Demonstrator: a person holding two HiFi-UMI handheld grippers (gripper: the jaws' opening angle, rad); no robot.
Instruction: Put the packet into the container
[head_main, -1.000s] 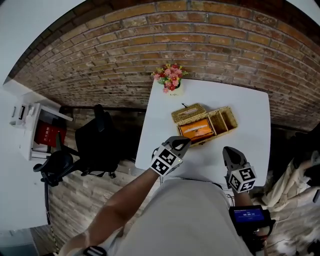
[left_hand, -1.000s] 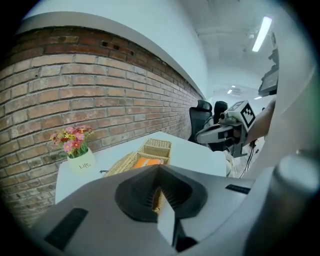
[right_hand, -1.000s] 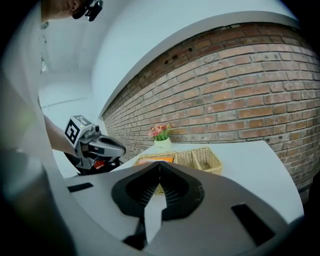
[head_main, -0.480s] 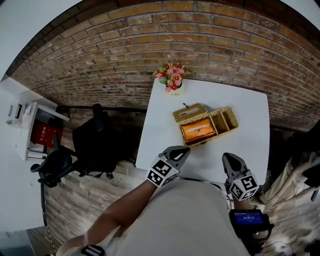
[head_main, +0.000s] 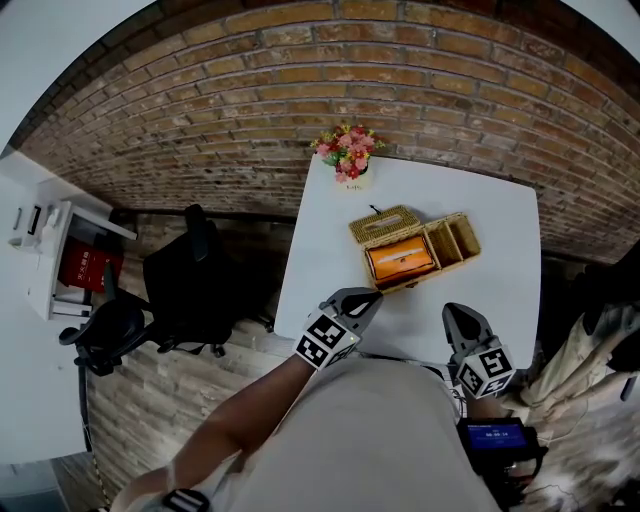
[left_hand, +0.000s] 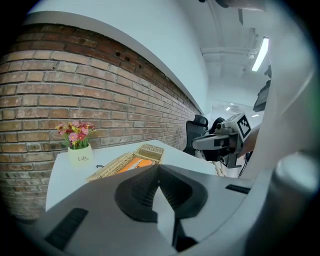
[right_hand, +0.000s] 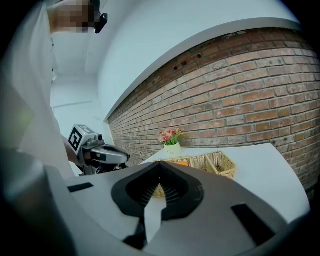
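Observation:
An orange packet (head_main: 400, 260) lies inside the wicker container (head_main: 455, 240) on the white table (head_main: 500, 215); the container's lid (head_main: 380, 224) lies open at its far left. The container (left_hand: 145, 152) (right_hand: 215, 162) also shows in both gripper views. My left gripper (head_main: 370, 296) is shut and holds nothing, near the table's front edge, short of the container. My right gripper (head_main: 450, 312) is shut and empty too, at the front edge to the right. Each gripper sees the other: the right gripper (left_hand: 197, 142) and the left gripper (right_hand: 125, 157).
A small white pot of pink flowers (head_main: 347, 160) stands at the table's far left corner. A brick wall (head_main: 300, 90) runs behind. A black office chair (head_main: 190, 280) is left of the table, and a white shelf unit (head_main: 50, 250) farther left.
Both grippers have drawn back slightly toward the table's front edge, away from the container. Jaws stay shut; the packet has not moved.

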